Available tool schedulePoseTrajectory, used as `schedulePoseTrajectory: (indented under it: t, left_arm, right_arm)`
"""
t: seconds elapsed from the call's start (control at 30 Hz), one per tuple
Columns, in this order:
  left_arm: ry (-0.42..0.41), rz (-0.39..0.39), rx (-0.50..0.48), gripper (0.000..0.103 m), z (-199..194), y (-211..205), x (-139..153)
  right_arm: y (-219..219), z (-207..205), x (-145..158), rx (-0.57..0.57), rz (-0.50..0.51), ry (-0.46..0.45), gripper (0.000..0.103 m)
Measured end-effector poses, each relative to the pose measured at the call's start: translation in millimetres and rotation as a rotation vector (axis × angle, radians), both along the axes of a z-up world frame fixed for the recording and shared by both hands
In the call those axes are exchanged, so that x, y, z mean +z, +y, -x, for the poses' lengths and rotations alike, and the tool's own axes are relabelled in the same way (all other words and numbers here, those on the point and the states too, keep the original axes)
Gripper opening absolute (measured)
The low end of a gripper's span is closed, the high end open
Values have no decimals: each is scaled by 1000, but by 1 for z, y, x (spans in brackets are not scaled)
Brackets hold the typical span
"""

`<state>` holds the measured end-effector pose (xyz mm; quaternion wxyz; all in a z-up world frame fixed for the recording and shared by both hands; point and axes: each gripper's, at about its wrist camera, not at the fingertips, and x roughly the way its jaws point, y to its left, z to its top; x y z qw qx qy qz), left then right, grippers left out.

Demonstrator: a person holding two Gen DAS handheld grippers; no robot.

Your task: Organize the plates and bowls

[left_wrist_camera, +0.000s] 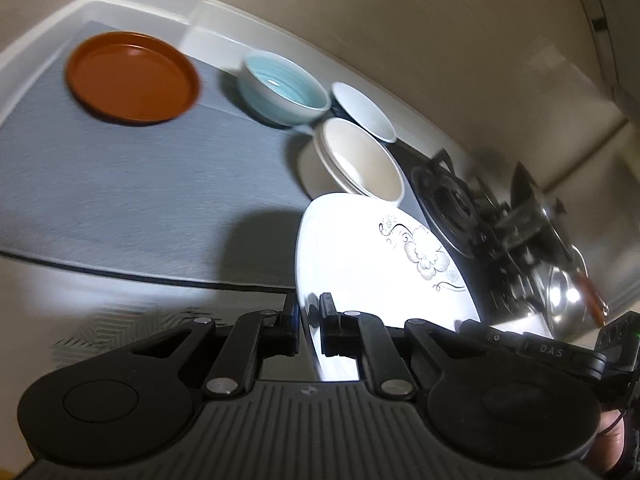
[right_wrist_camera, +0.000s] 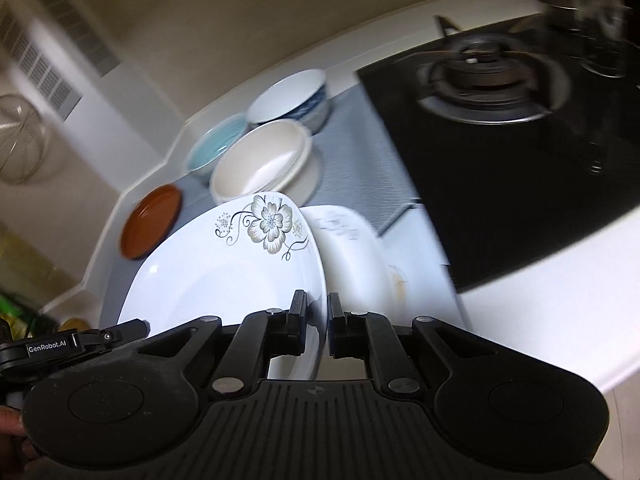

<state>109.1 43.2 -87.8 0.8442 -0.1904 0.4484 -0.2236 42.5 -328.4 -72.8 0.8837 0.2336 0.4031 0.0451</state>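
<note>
Both grippers are shut on the rim of one white square plate with a flower print (left_wrist_camera: 360,256) (right_wrist_camera: 224,272) and hold it tilted above the grey mat. My left gripper (left_wrist_camera: 311,320) grips one edge and my right gripper (right_wrist_camera: 317,320) grips the opposite edge. On the mat (left_wrist_camera: 120,184) lie a brown plate (left_wrist_camera: 132,78) (right_wrist_camera: 150,222), a light blue bowl (left_wrist_camera: 284,92) (right_wrist_camera: 214,148), a white bowl with blue outside (left_wrist_camera: 362,110) (right_wrist_camera: 292,100) and stacked cream bowls (left_wrist_camera: 360,164) (right_wrist_camera: 260,160). Another white plate (right_wrist_camera: 352,252) lies under the held one.
A black gas hob (right_wrist_camera: 500,120) (left_wrist_camera: 452,200) sits to the right of the mat, with a steel pot and lid (left_wrist_camera: 560,296) on it. A wall runs behind the white counter (right_wrist_camera: 540,280). A wire strainer (right_wrist_camera: 20,136) hangs at the left.
</note>
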Motion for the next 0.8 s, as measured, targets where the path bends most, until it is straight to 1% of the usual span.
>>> schedulePoseTrajectory:
  t: [0.13, 0.27, 0.57, 0.8]
  left_arm:
    - [9, -19, -32, 10, -2, -11, -4]
    - [9, -35, -40, 10, -3, -18, -4]
    - [18, -66, -19, 11, 0, -20, -1]
    - [24, -97, -7, 11, 2, -14, -2]
  right_arm:
    - [-10, 6, -4, -39, 2, 11, 11]
    - [-12, 9, -8, -60, 2, 26, 11]
    - [-7, 7, -8, -52, 2, 44, 11]
    - [-1, 5, -16, -36, -1, 73, 12]
